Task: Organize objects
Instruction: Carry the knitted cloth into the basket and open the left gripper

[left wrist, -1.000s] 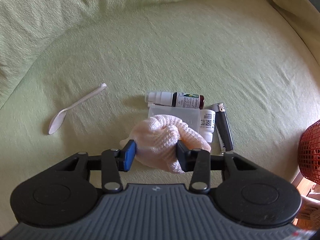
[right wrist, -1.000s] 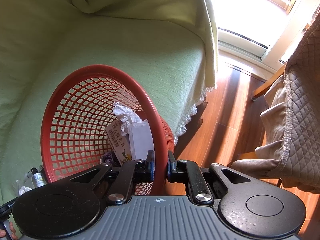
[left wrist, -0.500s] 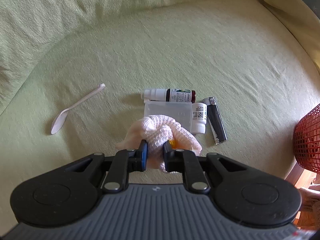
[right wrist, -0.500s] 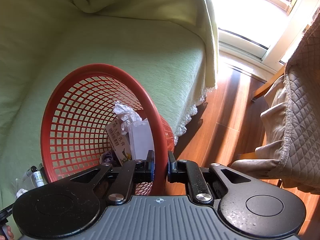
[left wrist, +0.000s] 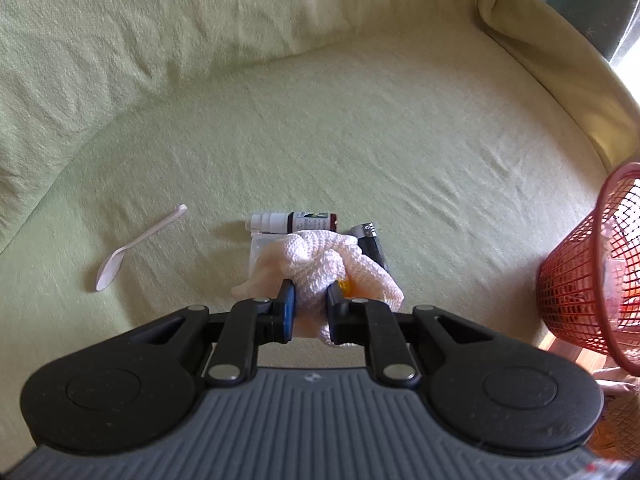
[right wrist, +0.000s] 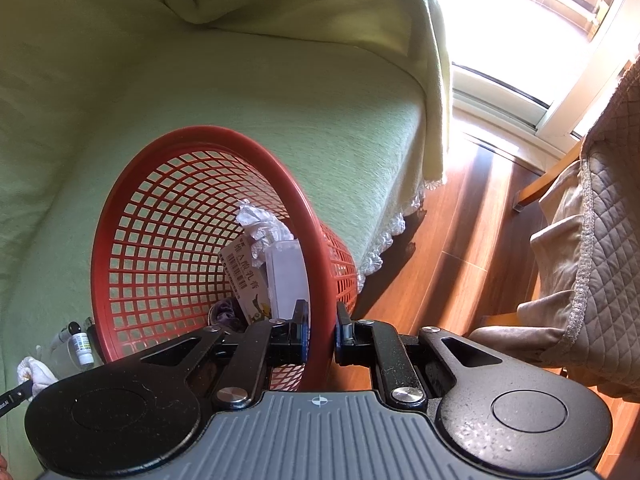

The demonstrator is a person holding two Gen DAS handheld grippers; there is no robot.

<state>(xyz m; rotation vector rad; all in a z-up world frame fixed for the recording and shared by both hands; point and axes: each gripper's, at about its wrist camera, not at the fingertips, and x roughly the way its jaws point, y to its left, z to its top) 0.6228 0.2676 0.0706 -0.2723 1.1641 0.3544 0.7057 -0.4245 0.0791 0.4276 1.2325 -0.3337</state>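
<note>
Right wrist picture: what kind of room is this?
Probably a living room in a home. A sofa draped in a green cover stands on a wooden floor, sunlight comes through a big window, and a quilted chair cover hangs nearby.

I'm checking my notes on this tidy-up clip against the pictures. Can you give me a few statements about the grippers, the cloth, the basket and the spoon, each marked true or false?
1. The left gripper is shut on the white knitted cloth. True.
2. The right gripper is open and holds nothing. False: its fingers clamp the rim of the red basket.
3. The red basket is empty. False: crumpled paper and a printed carton lie inside.
4. The white spoon lies on the green sofa cover, apart from the other items. True.
5. The dropper bottle stands upright. False: it lies on its side.
</note>
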